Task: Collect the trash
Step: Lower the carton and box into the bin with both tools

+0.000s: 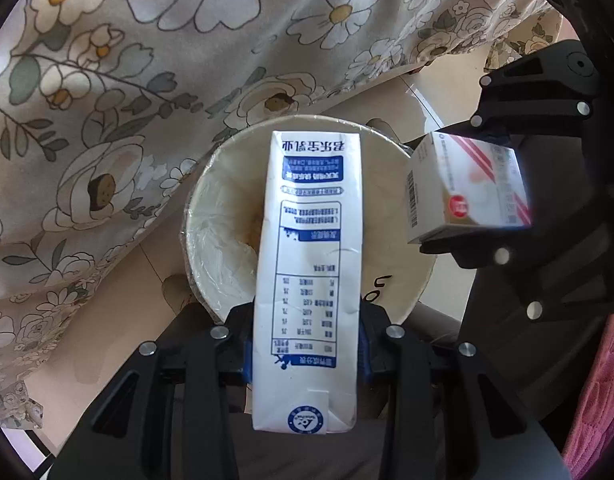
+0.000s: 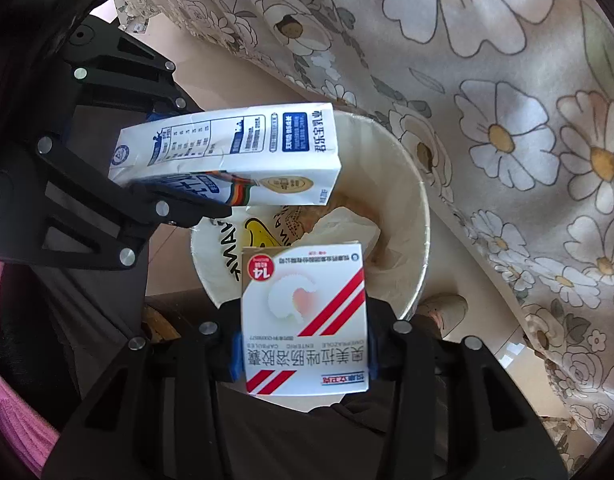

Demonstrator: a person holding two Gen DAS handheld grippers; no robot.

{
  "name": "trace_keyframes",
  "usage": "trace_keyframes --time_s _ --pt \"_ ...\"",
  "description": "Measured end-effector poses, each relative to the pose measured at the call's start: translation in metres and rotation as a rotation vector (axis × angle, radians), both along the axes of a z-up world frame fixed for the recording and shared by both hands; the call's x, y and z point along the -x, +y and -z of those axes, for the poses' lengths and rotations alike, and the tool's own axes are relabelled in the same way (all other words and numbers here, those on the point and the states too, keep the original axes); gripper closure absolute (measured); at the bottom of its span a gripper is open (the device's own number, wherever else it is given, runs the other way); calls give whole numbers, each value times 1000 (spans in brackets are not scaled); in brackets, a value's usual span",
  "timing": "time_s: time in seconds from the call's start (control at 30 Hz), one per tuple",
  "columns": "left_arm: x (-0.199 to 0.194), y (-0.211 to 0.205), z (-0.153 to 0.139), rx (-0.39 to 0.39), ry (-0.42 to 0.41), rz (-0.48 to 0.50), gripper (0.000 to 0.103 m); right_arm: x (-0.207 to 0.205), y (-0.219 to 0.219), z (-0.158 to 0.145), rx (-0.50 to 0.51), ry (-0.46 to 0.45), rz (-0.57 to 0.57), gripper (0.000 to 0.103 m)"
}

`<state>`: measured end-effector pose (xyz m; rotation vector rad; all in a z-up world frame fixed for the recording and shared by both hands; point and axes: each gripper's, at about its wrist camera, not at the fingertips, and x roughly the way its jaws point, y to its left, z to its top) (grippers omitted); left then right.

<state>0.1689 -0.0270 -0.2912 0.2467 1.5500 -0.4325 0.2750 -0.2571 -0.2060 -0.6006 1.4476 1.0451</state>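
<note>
My left gripper (image 1: pixel 307 354) is shut on a white and blue milk carton (image 1: pixel 309 272) and holds it over a cream round bin (image 1: pixel 395 216) lined with clear plastic. My right gripper (image 2: pixel 303 354) is shut on a white medicine box with red stripes (image 2: pixel 305 320), also over the bin (image 2: pixel 411 184). The medicine box (image 1: pixel 467 188) and right gripper show at the right of the left wrist view. The milk carton (image 2: pixel 227 152) and left gripper show at the upper left of the right wrist view. Inside the bin lie a crumpled wrapper (image 2: pixel 347 228) and a yellow printed packet (image 2: pixel 263 234).
A floral cloth (image 1: pixel 127 80) hangs close behind the bin and also fills the right of the right wrist view (image 2: pixel 507 120). Beige floor tiles (image 1: pixel 119 320) surround the bin. A pink fabric (image 2: pixel 11 400) lies at the lower left of the right wrist view.
</note>
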Motion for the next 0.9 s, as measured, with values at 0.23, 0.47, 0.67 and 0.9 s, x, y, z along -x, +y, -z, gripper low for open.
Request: trace_keyframes --time_s 0.23,0.47,0.67,0.9 --pt "-2 1 26 6 43 -28 64 -3 5 22 17 38 14 58" --pt "-9 4 47 1 79 -43 64 -10 -3 38 33 85 54 58" --pt "-16 9 66 2 107 -60 64 -18 -2 55 63 108 68 58" --pt "-24 12 84 6 144 -73 63 -19 0 71 108 132 65 58"
